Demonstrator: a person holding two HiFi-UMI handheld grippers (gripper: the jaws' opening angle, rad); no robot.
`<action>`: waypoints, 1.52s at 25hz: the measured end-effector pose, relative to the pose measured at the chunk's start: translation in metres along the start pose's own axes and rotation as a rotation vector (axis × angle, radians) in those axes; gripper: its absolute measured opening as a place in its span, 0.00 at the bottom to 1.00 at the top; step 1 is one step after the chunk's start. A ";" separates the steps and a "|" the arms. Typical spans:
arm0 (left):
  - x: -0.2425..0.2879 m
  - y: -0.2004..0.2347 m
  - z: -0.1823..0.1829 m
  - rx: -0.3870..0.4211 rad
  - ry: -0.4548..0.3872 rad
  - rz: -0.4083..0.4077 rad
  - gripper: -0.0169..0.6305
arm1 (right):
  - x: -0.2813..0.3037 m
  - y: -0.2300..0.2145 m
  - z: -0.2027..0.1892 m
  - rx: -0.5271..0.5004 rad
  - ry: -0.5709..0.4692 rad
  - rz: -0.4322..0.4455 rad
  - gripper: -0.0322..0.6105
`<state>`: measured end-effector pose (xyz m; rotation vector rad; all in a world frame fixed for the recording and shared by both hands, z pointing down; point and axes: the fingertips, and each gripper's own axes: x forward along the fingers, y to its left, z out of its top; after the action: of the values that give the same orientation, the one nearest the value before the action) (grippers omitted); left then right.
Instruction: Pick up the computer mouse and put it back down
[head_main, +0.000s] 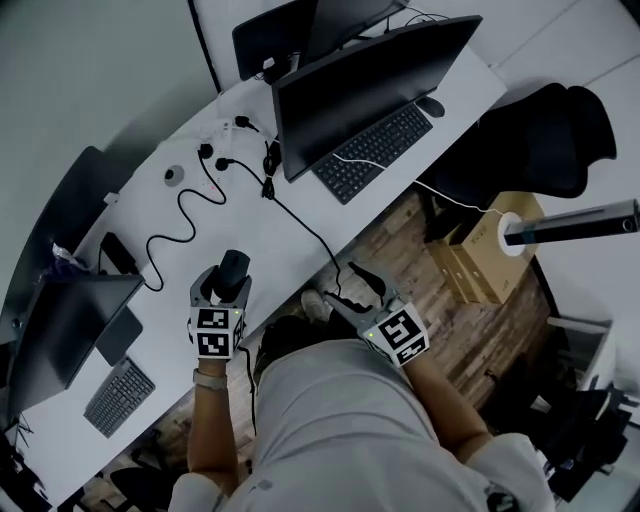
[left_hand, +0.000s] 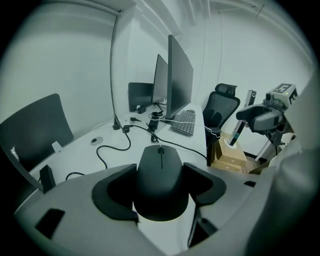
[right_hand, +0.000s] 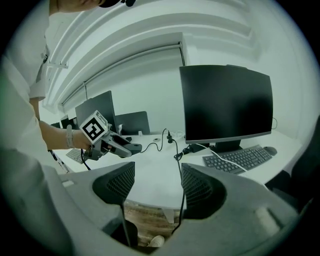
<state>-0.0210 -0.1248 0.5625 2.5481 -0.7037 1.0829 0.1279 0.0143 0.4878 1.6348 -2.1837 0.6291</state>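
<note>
Left gripper: my left gripper (left_hand: 159, 189) has its jaws closed narrowly on the sides of the black computer mouse (left_hand: 160, 165).
Mouse position: it is at the front edge of the long white desk (head_main: 300, 262), between the two workstations. I cannot tell whether it touches the desk.
Right gripper: my right gripper (right_hand: 156, 187) has its jaws wide apart with nothing between them. It is off the front edge of the desk, over the wooden floor (head_main: 470, 330).
Nearest obstacle: a thin black cable (head_main: 300, 225) crosses the desk from the rear to the front edge, just right of the mouse, and drops over the edge.
Other cable: a second black cable (head_main: 185, 215) curls on the desk behind and left of the mouse, near a small round grey disc (head_main: 175, 175).
Right workstation: a large black monitor (head_main: 370, 85) stands toward the desk's right end, with a black keyboard (head_main: 372, 150) in front of it and a second dark mouse (head_main: 430, 106) at that keyboard's far end.
Left workstation: another dark monitor (head_main: 60, 335) and a grey keyboard (head_main: 118, 397) sit at the desk's left end.
Seating: a black office chair (head_main: 540, 140) stands off the desk's right end.
Container: a brown cardboard box (head_main: 480, 262) sits on the floor near the chair, with a white ring-shaped thing (head_main: 512, 228) on top. I cannot see inside the box.
</note>
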 end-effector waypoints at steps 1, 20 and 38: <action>0.006 -0.002 -0.001 0.007 0.010 -0.007 0.47 | -0.003 -0.003 -0.003 0.009 0.004 -0.012 0.50; 0.093 -0.014 -0.036 0.025 0.154 -0.040 0.47 | -0.035 -0.035 -0.051 0.097 0.089 -0.121 0.50; 0.119 -0.011 -0.064 0.008 0.210 -0.017 0.47 | -0.048 -0.040 -0.056 0.114 0.094 -0.157 0.50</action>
<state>0.0185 -0.1264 0.6917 2.3957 -0.6228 1.3248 0.1799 0.0732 0.5159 1.7751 -1.9631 0.7806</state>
